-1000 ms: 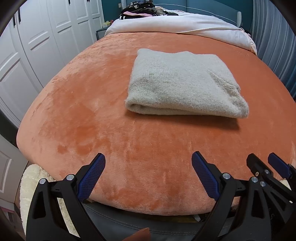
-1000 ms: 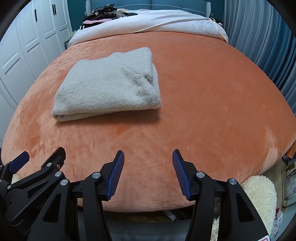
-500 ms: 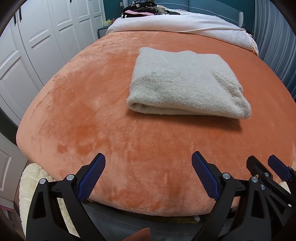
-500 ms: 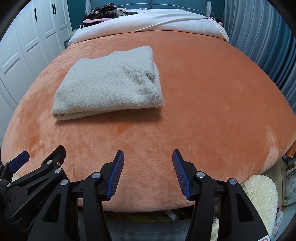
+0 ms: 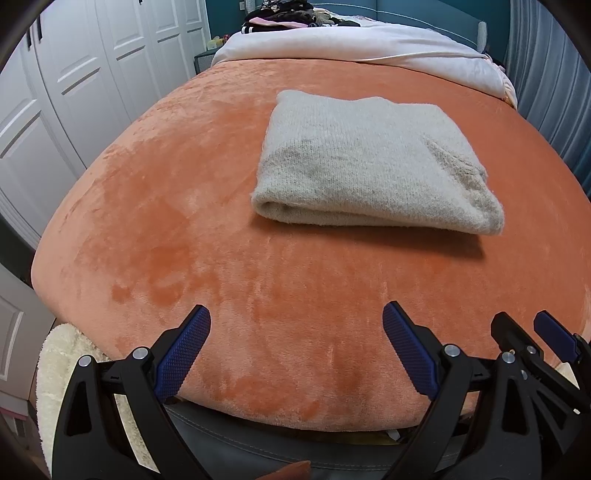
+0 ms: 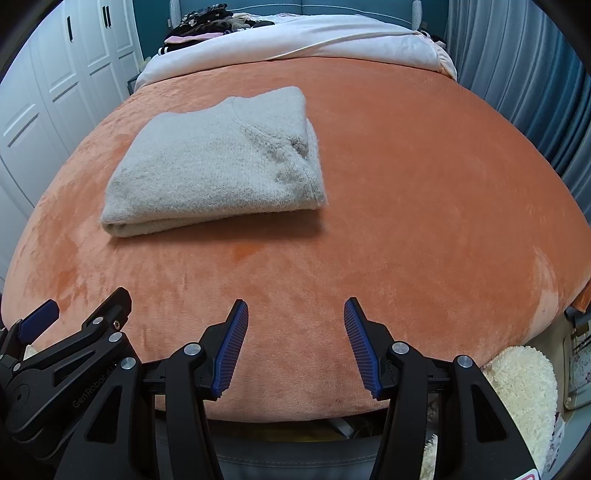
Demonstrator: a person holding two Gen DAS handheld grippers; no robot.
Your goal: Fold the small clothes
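A beige knit sweater (image 5: pixel 373 162) lies folded into a thick rectangle on the orange plush blanket (image 5: pixel 184 221); it also shows in the right wrist view (image 6: pixel 218 166), left of centre. My left gripper (image 5: pixel 295 325) is open and empty, held over the blanket's near edge, well short of the sweater. My right gripper (image 6: pixel 295 314) is open and empty, also near the front edge, with the sweater ahead and to its left. Each gripper shows at the side of the other's view.
A white duvet (image 5: pixel 369 48) and a pile of dark clothes (image 5: pixel 288 14) lie at the bed's far end. White wardrobe doors (image 5: pixel 74 92) stand on the left, blue curtains (image 6: pixel 517 74) on the right. A cream fluffy rug (image 6: pixel 517 387) lies below the bed.
Both grippers have shifted slightly, so the sweater sits a little lower in both views. Both stay open and the sweater has not moved.
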